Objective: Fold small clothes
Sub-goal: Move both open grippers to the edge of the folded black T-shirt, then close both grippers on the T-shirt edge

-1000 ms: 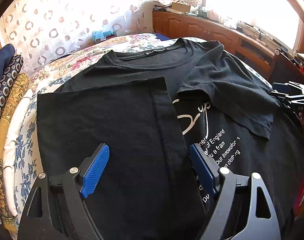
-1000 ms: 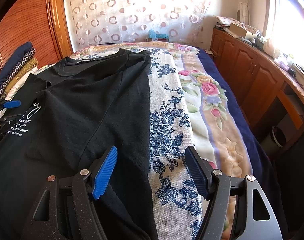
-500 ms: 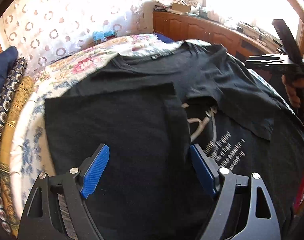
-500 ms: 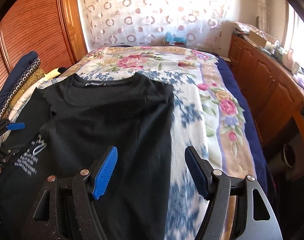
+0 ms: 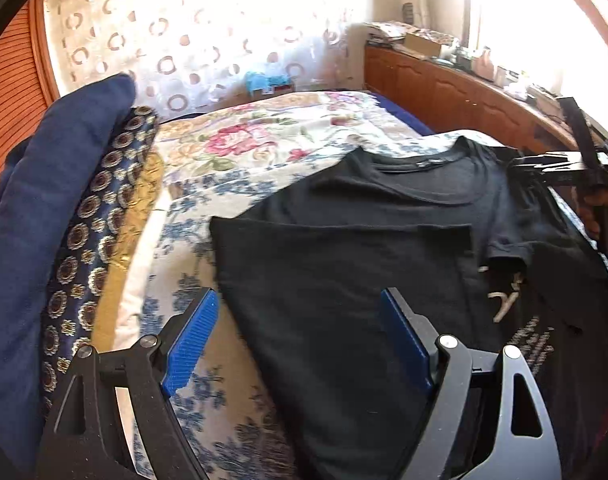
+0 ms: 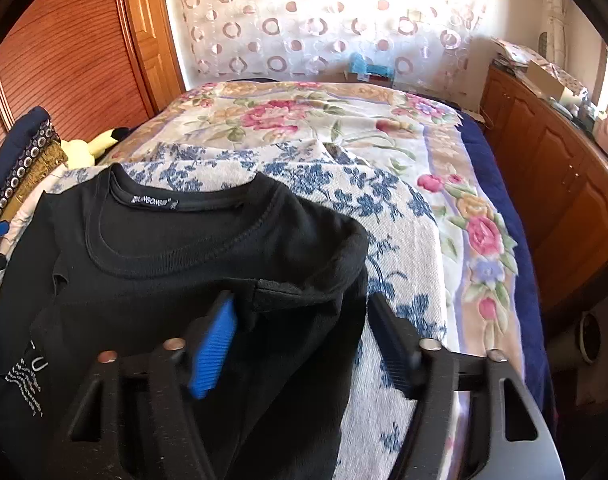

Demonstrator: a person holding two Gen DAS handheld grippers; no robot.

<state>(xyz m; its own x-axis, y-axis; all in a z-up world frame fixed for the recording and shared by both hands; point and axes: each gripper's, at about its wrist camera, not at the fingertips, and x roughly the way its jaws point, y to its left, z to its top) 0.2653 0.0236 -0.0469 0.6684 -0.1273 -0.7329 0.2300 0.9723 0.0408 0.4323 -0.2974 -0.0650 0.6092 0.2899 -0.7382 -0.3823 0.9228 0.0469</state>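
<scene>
A black T-shirt (image 5: 344, 280) with white print lies on the flowered bedspread (image 5: 263, 140), both sides folded inward. My left gripper (image 5: 299, 340) is open and empty above the shirt's left folded edge, one finger over the bedspread. My right gripper (image 6: 299, 340) is open, its jaws either side of the shirt's right shoulder fold (image 6: 316, 264) near the collar (image 6: 175, 208). The right gripper also shows in the left wrist view (image 5: 564, 164) at the far right, held by a hand.
Stacked folded cloths and a navy cushion (image 5: 55, 220) lie along the bed's left side. A yellow plush toy (image 6: 91, 144) sits by them. Wooden cabinets (image 6: 552, 168) run along the right. A wooden wardrobe (image 6: 63, 52) stands at the left.
My left gripper has swung left, off the folded panel toward its left edge. My right gripper has moved up the shirt to the right shoulder, which now lies between its jaws.
</scene>
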